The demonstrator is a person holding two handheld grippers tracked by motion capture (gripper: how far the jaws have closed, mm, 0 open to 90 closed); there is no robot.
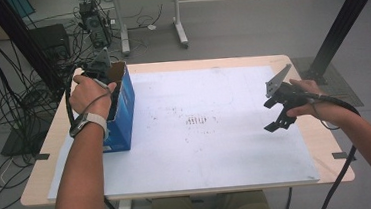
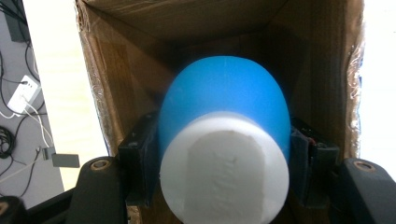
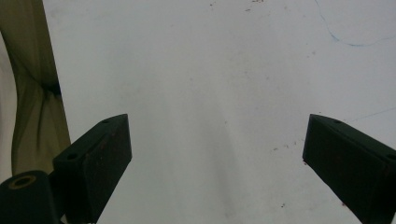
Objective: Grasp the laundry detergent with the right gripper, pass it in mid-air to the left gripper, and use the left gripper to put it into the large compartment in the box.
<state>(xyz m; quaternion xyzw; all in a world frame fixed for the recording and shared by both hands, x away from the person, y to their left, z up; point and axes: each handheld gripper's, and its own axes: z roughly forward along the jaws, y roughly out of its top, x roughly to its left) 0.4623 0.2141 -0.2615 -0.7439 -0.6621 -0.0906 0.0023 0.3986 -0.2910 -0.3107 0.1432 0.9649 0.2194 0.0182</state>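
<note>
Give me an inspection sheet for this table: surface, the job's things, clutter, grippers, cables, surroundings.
Surface: white mat on a light wooden table, with small dark specks near its middle.
Job's things: blue cardboard box stands open-topped at the table's left; a blue bottle with a white cap is inside it.
Clutter: nothing seen.
Grippers: left gripper reaches into the box, shut on the bottle; right gripper is open over bare mat, holding nothing.
Cables: a black cable trails from each gripper; a tangle of black cables lies on the floor at left.
Surroundings: grey floor, another table's legs beyond, black frame post at right.
</note>
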